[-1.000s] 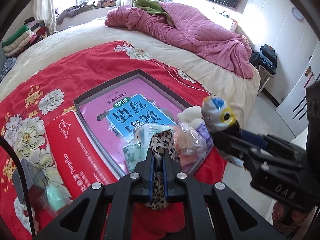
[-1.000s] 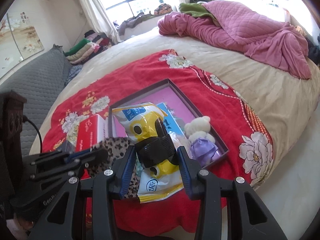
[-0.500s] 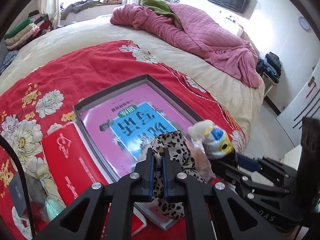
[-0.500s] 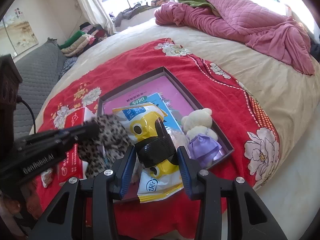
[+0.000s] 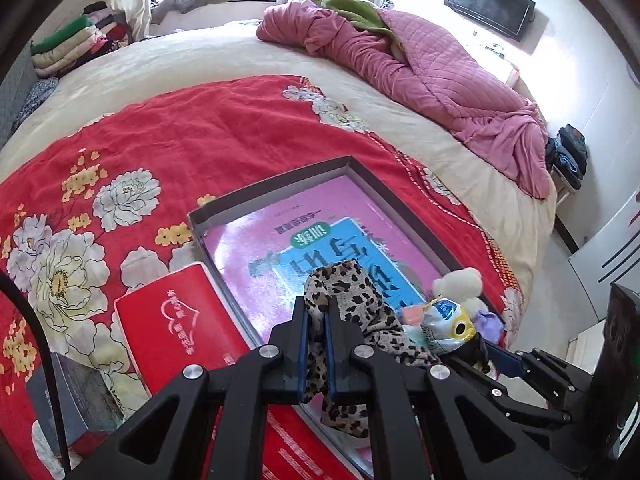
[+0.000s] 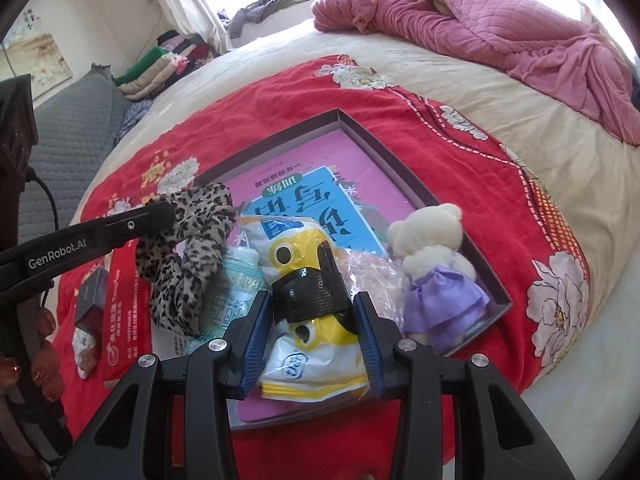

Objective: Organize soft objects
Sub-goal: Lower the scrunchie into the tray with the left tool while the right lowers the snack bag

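Observation:
My left gripper (image 5: 316, 312) is shut on a leopard-print cloth (image 5: 360, 320) and holds it over the near left part of a shallow grey box (image 5: 276, 184) with a pink and blue book inside. The cloth (image 6: 188, 240) and left gripper (image 6: 160, 216) also show in the right wrist view. My right gripper (image 6: 312, 312) is shut on a yellow and white packet with a black band (image 6: 312, 292), held over the box's near edge (image 6: 384, 148). A cream teddy bear in a purple dress (image 6: 432, 264) lies in the box's near right corner.
A red packet (image 5: 176, 320) lies left of the box on the red flowered blanket (image 5: 200, 128). A teal-printed packet (image 6: 232, 292) and crinkled clear plastic (image 6: 368, 268) lie in the box. A pink quilt (image 5: 420, 64) is heaped at the bed's far side. The bed edge is close on the right.
My left gripper has carried the leopard cloth forward and left, over the box. My right gripper has moved in over the box's near edge with the packet still held.

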Motion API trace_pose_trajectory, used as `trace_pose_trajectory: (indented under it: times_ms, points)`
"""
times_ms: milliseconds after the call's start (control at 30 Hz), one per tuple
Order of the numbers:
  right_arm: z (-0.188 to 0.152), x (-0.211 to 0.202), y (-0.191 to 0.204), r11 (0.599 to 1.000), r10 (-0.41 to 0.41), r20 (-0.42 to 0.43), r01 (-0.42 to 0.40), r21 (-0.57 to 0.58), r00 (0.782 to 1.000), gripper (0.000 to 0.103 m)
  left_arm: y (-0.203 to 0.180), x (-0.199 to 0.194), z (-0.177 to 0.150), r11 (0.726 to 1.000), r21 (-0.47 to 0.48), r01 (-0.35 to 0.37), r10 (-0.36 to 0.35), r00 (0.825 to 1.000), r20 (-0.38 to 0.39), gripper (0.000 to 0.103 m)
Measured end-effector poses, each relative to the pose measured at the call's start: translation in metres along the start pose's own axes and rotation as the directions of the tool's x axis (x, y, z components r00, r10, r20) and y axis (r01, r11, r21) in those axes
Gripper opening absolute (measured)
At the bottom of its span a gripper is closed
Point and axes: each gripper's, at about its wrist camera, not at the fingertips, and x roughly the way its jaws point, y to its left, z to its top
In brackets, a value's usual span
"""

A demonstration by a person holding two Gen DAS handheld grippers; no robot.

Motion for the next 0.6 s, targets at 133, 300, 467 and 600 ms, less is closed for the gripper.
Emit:
trace_pose_trajectory:
  times_ms: [133,300,467,600]
  points:
    - [0.004,0.005,0.001,1.0,-0.019,0.01,0.019,0.002,1.0,0.042,0.005,0.004,0.001,1.0,-0.009,-0.021,0.021,1.0,-0.001,0.007]
    - [0.009,0.009,0.002,0.999,-0.043,0.023,0.043,0.0,0.999,0.043,0.008,0.006,0.003,0.998,0.006,-0.067,0.067,0.998,0.003,0.007]
    - [0.009,0.011,0.012,0.996,-0.063,0.02,0.065,-0.069,0.998,0.043,0.01,0.014,0.002,0.997,0.008,-0.072,0.072,0.997,-0.021,0.007]
    - [0.005,0.011,0.016,0.991,-0.084,0.023,0.086,-0.107,0.996,0.044,0.005,0.022,-0.002,0.998,0.016,-0.056,0.056,0.997,-0.045,0.007]
